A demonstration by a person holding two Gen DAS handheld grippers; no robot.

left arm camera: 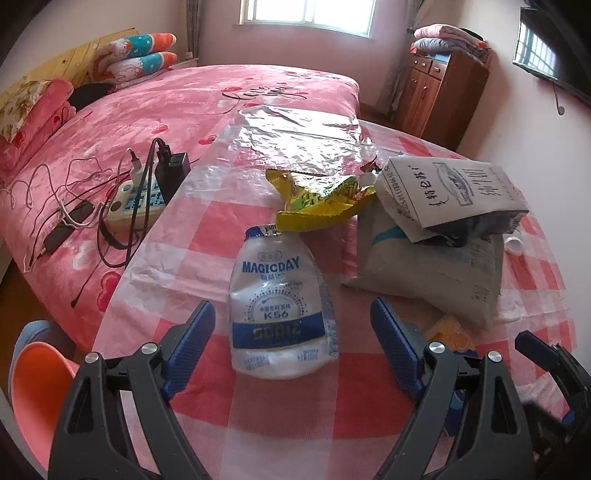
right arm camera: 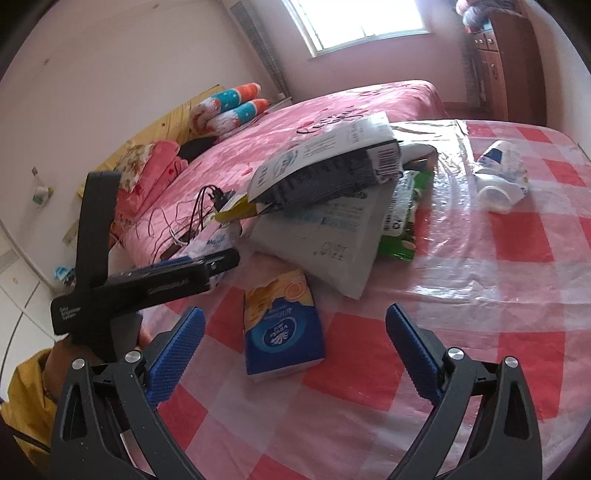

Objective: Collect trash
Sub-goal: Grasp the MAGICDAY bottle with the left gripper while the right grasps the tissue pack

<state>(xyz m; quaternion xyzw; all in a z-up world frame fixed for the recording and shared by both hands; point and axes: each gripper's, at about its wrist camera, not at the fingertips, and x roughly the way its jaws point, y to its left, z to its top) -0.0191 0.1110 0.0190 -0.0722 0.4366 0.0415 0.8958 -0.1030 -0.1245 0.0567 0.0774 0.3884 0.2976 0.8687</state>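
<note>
- left gripper (left arm camera: 291, 325) wide open, straddling one squashed bottle (left arm camera: 280, 310)
- right gripper (right arm camera: 295, 332) wide open too, one blue carton (right arm camera: 282, 328) at 12 o'clock
- table edge (left arm camera: 122, 273) at 9 o'clock, bare cloth near the bottle

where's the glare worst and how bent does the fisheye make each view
Left wrist view: the clear plastic sheet glares silver under the blown-out window, while the MAGICDAY pouch stays sharp and readable; the bed edge bows. Right wrist view: sheen runs across the checked tablecloth, whose far edge curves strongly; dark vignette fills the corners.
</note>
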